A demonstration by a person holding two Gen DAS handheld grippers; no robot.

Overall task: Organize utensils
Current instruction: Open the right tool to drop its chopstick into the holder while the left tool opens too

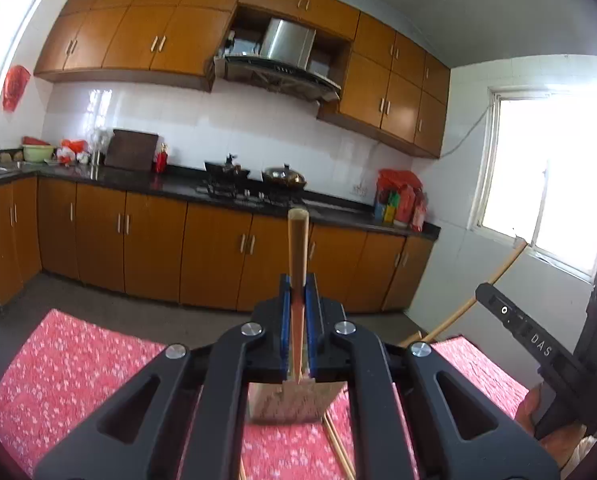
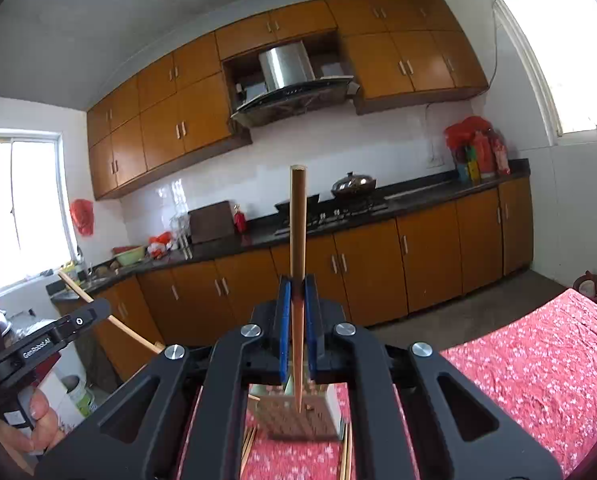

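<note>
Both grippers are raised well above the bench (image 1: 78, 364), which carries a red flowered cloth, and both point roughly level toward the far kitchen counter.

Left gripper (image 1: 298, 292): fingers closed on one wooden chopstick (image 1: 298, 248). The stick runs lengthwise between the blue pads, blunt end pointing away, toward the far cabinets.

Right gripper (image 2: 298, 292): fingers closed on a second chopstick (image 2: 298, 220), same arrangement, with the thin tip trailing back under the gripper body. In the left wrist view the right gripper shows at the far right with its stick angled up; in the right wrist view the left gripper shows at the left edge, held in a hand (image 2: 38, 424).

Directly below each gripper, on the cloth, stands a perforated metal utensil holder (image 2: 294, 416). It is partly hidden by the gripper frames and blurred; whether it already contains sticks I cannot tell.

Loose chopsticks (image 1: 338, 448) lie on the cloth just beside the holder, on both its sides in the right wrist view.

Progress, as a judgement: early to middle. Two sticks are picked up and in the air, neither deposited. Remaining: bring each stick over the holder, tip it down, release, then collect the sticks that lie on the cloth.
</note>
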